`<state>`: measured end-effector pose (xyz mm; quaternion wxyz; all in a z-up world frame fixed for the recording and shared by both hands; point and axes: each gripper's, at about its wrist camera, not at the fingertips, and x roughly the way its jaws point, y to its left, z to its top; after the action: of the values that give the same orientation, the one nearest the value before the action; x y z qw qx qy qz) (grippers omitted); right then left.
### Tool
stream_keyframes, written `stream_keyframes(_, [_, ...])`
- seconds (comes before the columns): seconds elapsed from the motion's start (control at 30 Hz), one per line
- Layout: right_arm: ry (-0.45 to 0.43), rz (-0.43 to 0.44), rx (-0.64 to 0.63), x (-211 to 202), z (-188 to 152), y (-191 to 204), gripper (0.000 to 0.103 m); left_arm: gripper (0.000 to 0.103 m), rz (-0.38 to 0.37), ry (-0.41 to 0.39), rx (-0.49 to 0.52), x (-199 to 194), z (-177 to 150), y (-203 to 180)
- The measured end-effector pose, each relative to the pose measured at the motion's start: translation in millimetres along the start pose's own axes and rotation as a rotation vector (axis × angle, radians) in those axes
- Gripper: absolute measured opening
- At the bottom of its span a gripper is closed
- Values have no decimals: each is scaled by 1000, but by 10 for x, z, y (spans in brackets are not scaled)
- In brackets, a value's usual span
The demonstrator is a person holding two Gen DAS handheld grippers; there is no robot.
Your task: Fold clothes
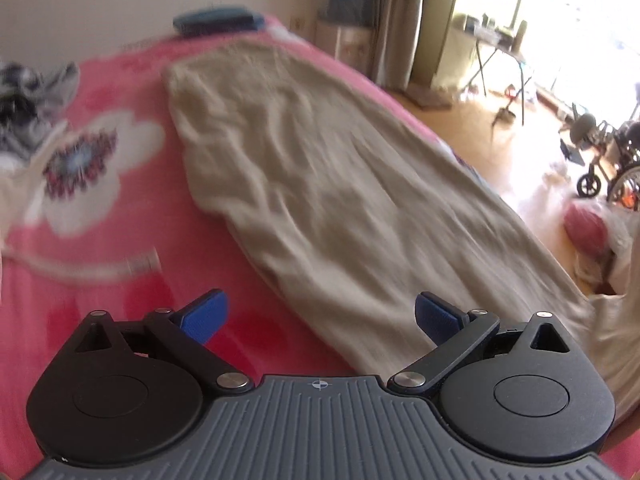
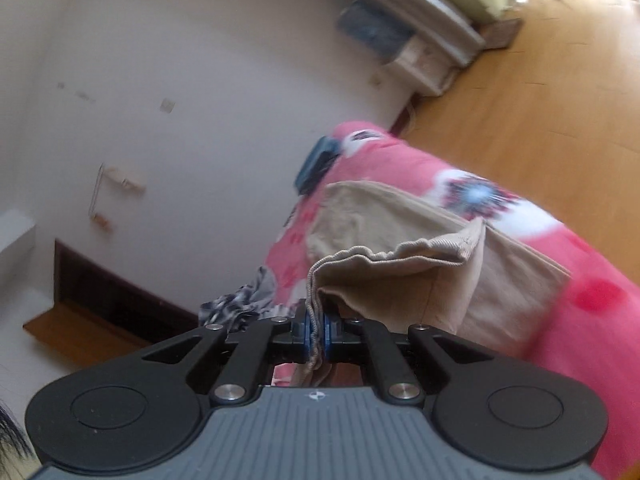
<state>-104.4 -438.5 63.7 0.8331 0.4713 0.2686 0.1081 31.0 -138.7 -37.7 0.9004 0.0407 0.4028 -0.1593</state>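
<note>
Pink floral blanket (image 1: 100,80) covers bed; grey patterned garment (image 1: 28,100) crumpled at its far left, dark blue folded item (image 1: 218,20) at far edge. Beige garment (image 1: 320,168) lies flat, lengthwise, ahead of left gripper (image 1: 320,316), pads spread, empty. Right gripper (image 2: 316,328) pinches beige garment's ribbed edge (image 2: 312,280), lifted. No readable writing.

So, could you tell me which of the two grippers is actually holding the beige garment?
The right gripper, pads shut on the beige garment's ribbed edge. The left gripper is open above it, holding nothing.
</note>
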Motion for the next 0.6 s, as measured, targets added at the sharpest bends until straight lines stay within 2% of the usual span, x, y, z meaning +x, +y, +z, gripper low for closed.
stream_keyframes(0.1, [41,13,-39,473,224,169,6,97,-1,-47,-17,105,75,177])
stream_keyframes(0.27, [86,30,-84,1138,461,367,6,95,-60,-172,-87,172,132,474])
stream_keyframes(0.4, [98,44,-137,1660,651,545,6,78,-110,-233,-130,247,222,667])
stream_keyframes(0.47, [99,51,-164,1918,752,634,6,65,-116,-246,-141,309,277,755])
stream_keyframes(0.5, [98,55,-183,2051,802,684,6,54,-114,-245,-145,346,306,803])
stream_keyframes(0.57, [97,65,-215,2309,893,783,6,42,-112,-236,-165,427,366,916])
stream_keyframes(0.6, [96,67,-229,2440,938,831,6,27,-114,-229,-184,461,388,982])
